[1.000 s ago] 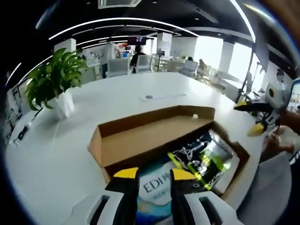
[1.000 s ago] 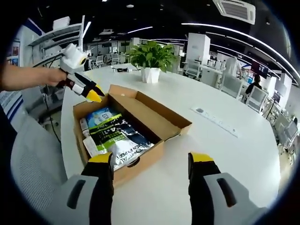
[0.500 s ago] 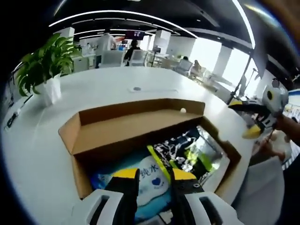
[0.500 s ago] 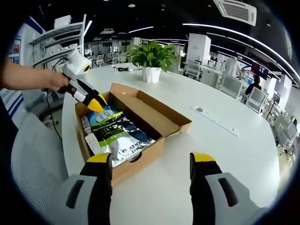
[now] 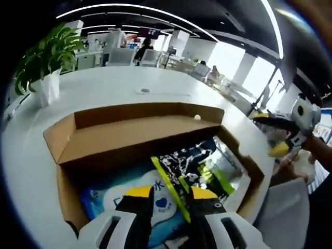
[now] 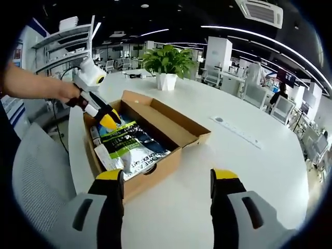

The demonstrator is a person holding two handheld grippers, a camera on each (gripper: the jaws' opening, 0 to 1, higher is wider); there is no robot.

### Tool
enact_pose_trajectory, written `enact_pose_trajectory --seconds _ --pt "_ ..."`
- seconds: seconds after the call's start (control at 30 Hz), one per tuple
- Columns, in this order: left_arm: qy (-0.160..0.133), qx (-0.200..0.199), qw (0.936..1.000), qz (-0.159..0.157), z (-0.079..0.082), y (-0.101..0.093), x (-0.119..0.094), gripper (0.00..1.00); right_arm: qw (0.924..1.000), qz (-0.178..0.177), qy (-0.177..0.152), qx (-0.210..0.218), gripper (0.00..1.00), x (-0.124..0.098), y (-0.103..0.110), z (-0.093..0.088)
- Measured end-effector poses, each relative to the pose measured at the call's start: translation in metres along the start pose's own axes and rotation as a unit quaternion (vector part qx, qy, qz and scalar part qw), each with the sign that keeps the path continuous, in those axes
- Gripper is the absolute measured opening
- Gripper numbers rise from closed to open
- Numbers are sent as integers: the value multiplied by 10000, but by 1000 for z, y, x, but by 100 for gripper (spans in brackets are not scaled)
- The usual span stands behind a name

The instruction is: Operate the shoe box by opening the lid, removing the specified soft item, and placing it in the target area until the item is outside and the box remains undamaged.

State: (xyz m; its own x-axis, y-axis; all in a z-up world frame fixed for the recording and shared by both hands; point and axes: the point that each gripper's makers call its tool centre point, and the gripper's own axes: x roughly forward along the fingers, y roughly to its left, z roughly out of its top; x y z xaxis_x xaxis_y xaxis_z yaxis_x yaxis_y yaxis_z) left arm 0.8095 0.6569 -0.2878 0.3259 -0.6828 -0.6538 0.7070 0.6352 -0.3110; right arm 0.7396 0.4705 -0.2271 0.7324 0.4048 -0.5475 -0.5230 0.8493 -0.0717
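White round table (image 6: 249,171), open cardboard shoe box (image 6: 179,136), potted plant (image 6: 167,70), small grey disc (image 6: 221,122)

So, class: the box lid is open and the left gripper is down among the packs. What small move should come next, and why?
Probably close the left gripper on the blue-and-white soft pack. Its yellow tips straddle that pack inside the open shoe box, jaws apart, so nothing is gripped yet. The right gripper hangs open above the white table, clear of the box.
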Motion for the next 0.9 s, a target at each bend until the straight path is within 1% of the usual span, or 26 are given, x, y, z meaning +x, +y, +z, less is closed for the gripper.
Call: enact_pose_trajectory --seconds 0.2,0.33,0.57,0.63,0.8,0.9 --pt "58 -114 9999 -110 -1 -5 7 26 10000 41 -7 -31 64 -1 2 -1" --pt "53 -214 9996 -192 -1 -10 9 26 10000 85 -29 -41 64 0 4 0" --pt "7 -397 9987 -321 2 -12 13 24 9998 160 -85 -78 64 0 10 6" --pt "-23 -489 9981 -370 3 -12 14 22 9997 186 -119 -81 64 0 13 9" --pt "-76 -606 9975 -361 4 -8 15 17 9994 281 -162 -123 64 3 20 14" --pt "-111 -634 9972 -392 5 -9 14 11 9991 362 -150 -164 64 7 27 15"
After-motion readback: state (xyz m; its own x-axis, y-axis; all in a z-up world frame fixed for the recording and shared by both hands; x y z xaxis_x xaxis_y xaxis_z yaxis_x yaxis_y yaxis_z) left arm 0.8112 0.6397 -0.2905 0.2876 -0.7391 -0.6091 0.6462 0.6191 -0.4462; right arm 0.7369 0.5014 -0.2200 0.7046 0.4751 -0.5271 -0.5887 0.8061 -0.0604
